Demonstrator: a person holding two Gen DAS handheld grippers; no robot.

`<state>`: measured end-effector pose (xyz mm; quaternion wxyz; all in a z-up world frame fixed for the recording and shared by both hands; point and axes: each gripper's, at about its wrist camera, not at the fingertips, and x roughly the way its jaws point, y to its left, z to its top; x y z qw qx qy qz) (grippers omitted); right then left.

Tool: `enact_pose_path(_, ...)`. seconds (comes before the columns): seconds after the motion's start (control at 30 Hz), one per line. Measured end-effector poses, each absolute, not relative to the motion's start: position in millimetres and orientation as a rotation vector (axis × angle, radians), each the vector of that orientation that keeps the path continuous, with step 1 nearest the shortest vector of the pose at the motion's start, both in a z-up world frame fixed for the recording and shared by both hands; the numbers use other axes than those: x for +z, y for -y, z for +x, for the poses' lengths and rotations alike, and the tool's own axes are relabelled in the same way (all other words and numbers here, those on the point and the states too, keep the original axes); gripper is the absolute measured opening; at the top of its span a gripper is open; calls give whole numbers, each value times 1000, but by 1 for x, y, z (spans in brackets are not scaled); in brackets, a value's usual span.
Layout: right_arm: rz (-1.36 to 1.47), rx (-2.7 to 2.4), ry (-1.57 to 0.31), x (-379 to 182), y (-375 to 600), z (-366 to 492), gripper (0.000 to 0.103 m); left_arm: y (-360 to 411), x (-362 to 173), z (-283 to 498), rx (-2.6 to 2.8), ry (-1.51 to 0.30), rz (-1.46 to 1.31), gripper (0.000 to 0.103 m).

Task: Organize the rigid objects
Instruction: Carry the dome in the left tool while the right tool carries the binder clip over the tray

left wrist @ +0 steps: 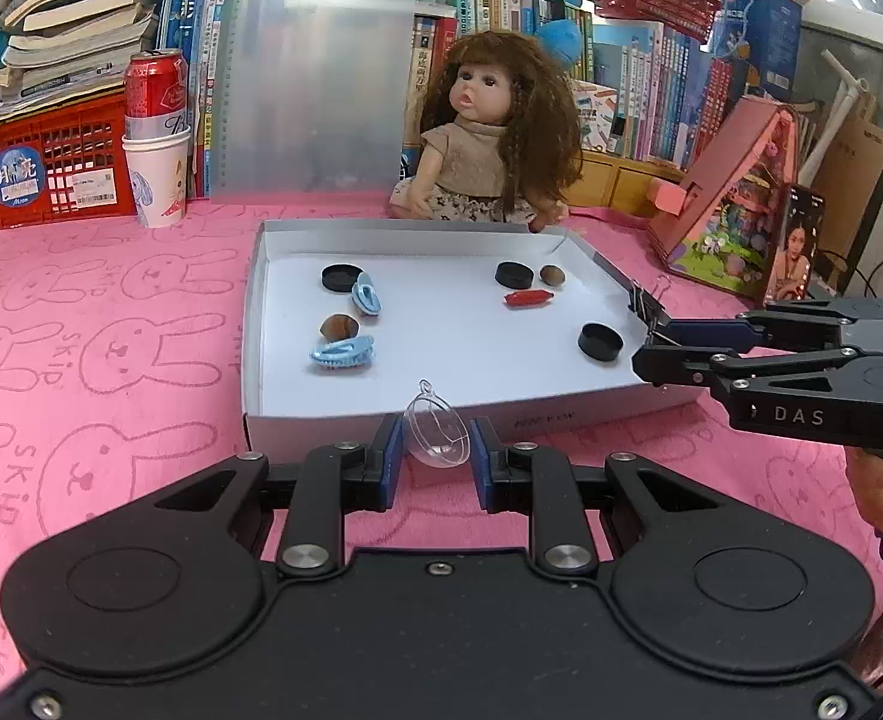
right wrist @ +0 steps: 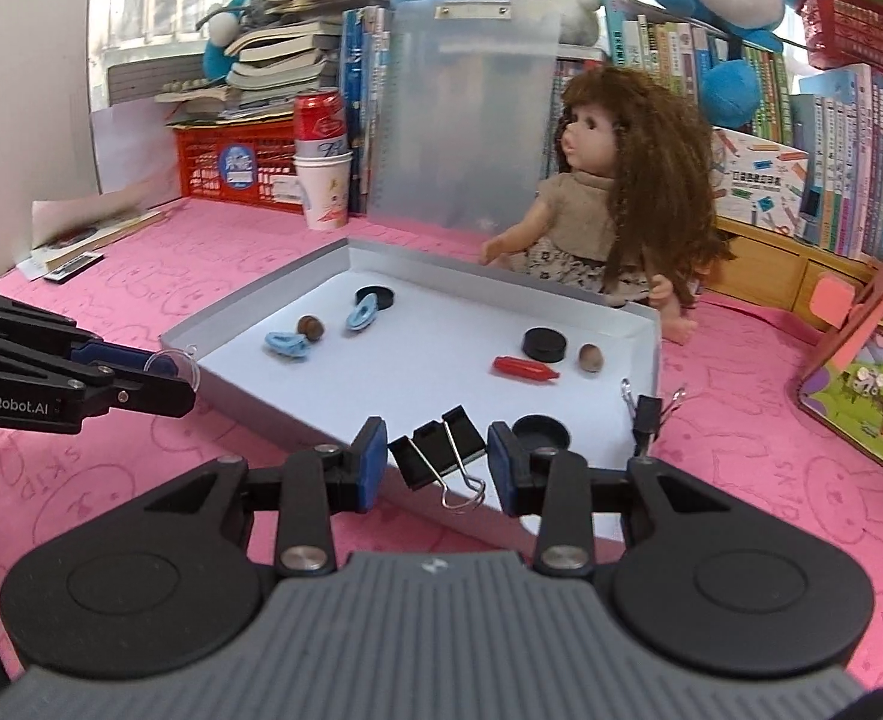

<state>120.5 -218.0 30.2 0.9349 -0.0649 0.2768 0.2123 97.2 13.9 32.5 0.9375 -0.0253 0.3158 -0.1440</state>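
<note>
Clear shell (left wrist: 437,435) sits between the part-open left gripper (left wrist: 435,459) fingers, binder clip (right wrist: 438,447) likewise in the right gripper (right wrist: 435,459); release both over the tray (left wrist: 381,408) at 12 o'clock.

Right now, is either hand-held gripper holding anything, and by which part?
Left hand-held gripper: clear plastic half-sphere, by its sides. Right hand-held gripper: black binder clip, by its body.

Left gripper (left wrist: 437,455) level, pointing forward, blue pads (left wrist: 391,456) closed against a held item; right gripper (right wrist: 437,459) likewise clamped, its body reaching in from the right.
</note>
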Motion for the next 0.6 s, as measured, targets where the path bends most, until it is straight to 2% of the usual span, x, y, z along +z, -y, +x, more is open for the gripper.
enact_pose_path(0.6,-107,391,-574,32,222,132,41,-16,33,115,-292,-657,-63,22)
